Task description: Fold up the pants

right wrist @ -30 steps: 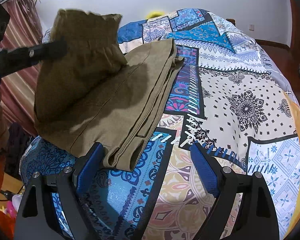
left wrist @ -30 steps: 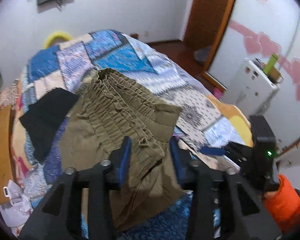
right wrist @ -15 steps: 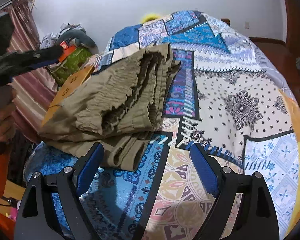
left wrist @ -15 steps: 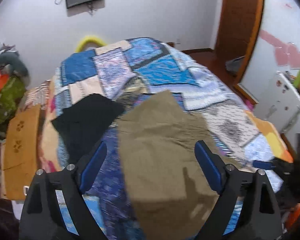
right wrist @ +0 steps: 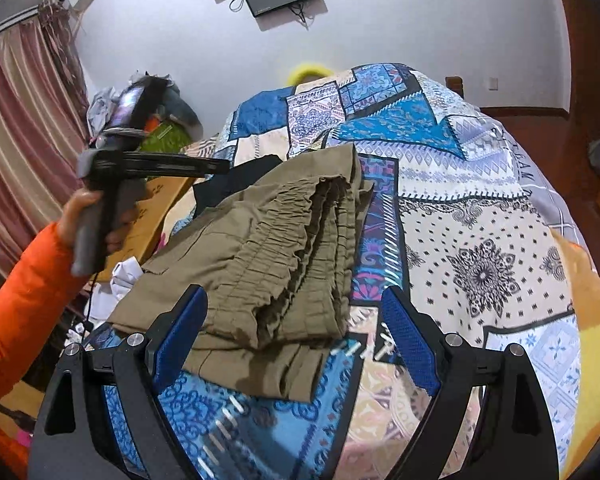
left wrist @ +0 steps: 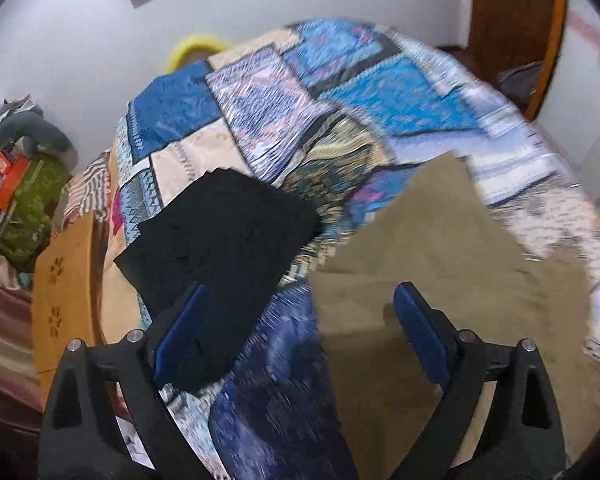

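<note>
Olive-brown pants [right wrist: 276, 256] lie folded in a stack on the patchwork bedspread [right wrist: 480, 220], with the ruffled waistband on top. They also show in the left wrist view [left wrist: 440, 264], blurred. My left gripper [left wrist: 300, 332] is open and empty above the bed, its jaws wide apart; it also shows in the right wrist view [right wrist: 220, 166], raised to the left of the pants. My right gripper [right wrist: 296, 344] is open and empty, just in front of the near edge of the pants.
A black folded garment [left wrist: 220, 236] lies on the bed left of the pants. A tan cardboard box [left wrist: 64, 276] stands at the bed's left side. Clutter and a green bag [left wrist: 28, 200] sit beyond it. A wooden door [left wrist: 512, 8] is at the far right.
My left gripper has let go of the waistband, which dropped onto the stack, and has opened and swung up and left. My right gripper stayed open and moved a little.
</note>
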{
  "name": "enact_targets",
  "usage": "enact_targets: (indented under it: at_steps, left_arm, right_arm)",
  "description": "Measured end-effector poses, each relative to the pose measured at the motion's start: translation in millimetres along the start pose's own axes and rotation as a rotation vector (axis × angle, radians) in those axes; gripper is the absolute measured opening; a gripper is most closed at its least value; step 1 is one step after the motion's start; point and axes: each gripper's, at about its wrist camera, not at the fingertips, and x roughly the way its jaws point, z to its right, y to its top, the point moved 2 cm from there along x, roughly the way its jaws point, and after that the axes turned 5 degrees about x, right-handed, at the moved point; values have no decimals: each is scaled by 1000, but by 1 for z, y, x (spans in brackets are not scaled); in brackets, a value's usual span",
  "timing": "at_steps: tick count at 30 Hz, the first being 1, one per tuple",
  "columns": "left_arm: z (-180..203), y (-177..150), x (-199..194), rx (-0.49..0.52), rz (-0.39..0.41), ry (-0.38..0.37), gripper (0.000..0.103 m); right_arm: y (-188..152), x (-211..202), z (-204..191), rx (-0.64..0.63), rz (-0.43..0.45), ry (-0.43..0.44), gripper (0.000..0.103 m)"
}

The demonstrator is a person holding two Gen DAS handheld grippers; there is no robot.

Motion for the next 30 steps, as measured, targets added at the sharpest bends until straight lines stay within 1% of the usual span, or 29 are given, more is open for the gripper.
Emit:
enact_targets:
  at_steps: [2, 5, 6, 7, 8, 10, 11, 13, 15, 17, 20, 22, 24, 26, 28, 30]
  left_arm:
    - [-1, 3, 23, -3, -43, -7, 94]
    - [2, -1, 60, 25, -124, -55, 95]
    - [3, -4, 67, 34, -136, -68, 97]
    - [3, -7, 71, 38, -131, -77, 100]
    - [1, -11, 70, 33, -105, -84, 103]
    - [0, -17, 71, 43, -101, -105, 103]
    - [-1, -21, 71, 48, -101, -114, 103]
    - [-1, -28, 67, 67, -101, -105, 103]
    - [-1, -34, 64, 80, -102, -92, 103]
    - [-5, -41, 60, 69, -114, -85, 103]
    - [-12, -56, 51, 28, -129, -71, 103]
    - [-14, -68, 41, 36, -119, -49, 103]
    - [-15, -82, 27, 43, -112, -36, 103]
    - [-16, -95, 15, 45, -112, -38, 103]
    - [-12, -110, 0, 67, -108, -40, 103]
    - [-10, -119, -10, 70, -108, -58, 103]
  right_arm:
    - [-1, 6, -2, -11, -8, -18, 87]
    - [-4, 12, -4, -8, -33, -17, 87]
    - [-6, 17, -4, -5, -50, -17, 87]
    - [-8, 19, -4, -4, -60, -16, 87]
    - [-10, 24, -5, -6, -76, -18, 87]
    - [-13, 30, -3, -14, -95, -20, 87]
    - [-14, 33, -1, -12, -102, -15, 88]
    - [-14, 37, 5, 0, -114, -3, 90]
    - [-12, 41, 11, 1, -133, 0, 90]
    - [-9, 42, 16, -9, -136, -10, 90]
    - [-4, 45, 26, -30, -132, -44, 90]
    - [-1, 45, 33, -37, -124, -76, 90]
    - [4, 45, 42, -48, -113, -131, 89]
    - [11, 42, 53, -8, -109, -156, 88]
    - [16, 35, 59, 51, -99, -147, 86]
    - [19, 26, 60, 73, -79, -126, 86]
